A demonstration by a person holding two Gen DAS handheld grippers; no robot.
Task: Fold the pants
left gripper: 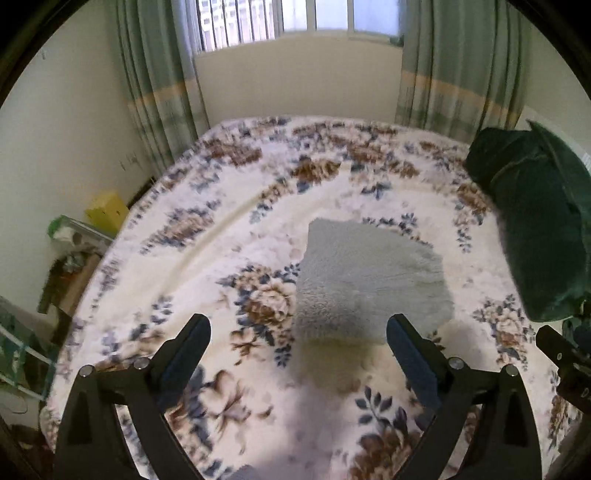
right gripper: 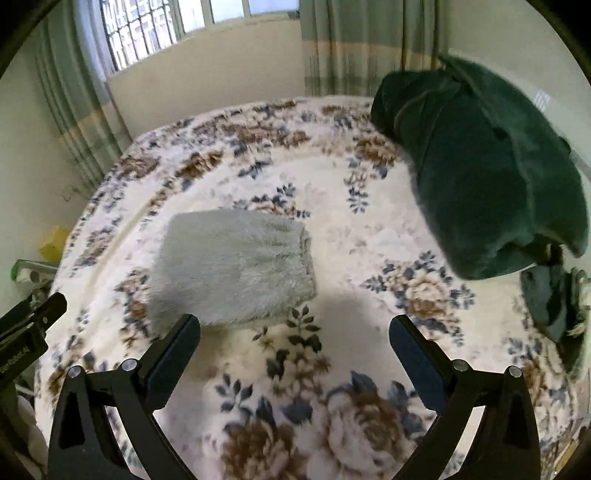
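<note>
**Folded pants on the bed, both grippers empty**

Grey fuzzy pants [left gripper: 373,284] [right gripper: 236,266] folded into a compact rectangle, lying flat on the flowered bedspread [left gripper: 229,229] [right gripper: 369,229]. Centre of frame in the left wrist view, left of centre in the right wrist view. Left gripper [left gripper: 299,328] above the bedspread at lower frame, jaws spread wide, nothing between them, the folded edge just beyond the tips. Right gripper [right gripper: 295,326] likewise at lower frame, jaws spread wide and empty, its left tip over the pants' near edge. Dark green bundle of cloth [left gripper: 535,229] [right gripper: 487,173] at right of both frames. Curtains [left gripper: 159,85] [right gripper: 354,40] and a barred window [left gripper: 236,22] [right gripper: 140,29] across the top.
</note>
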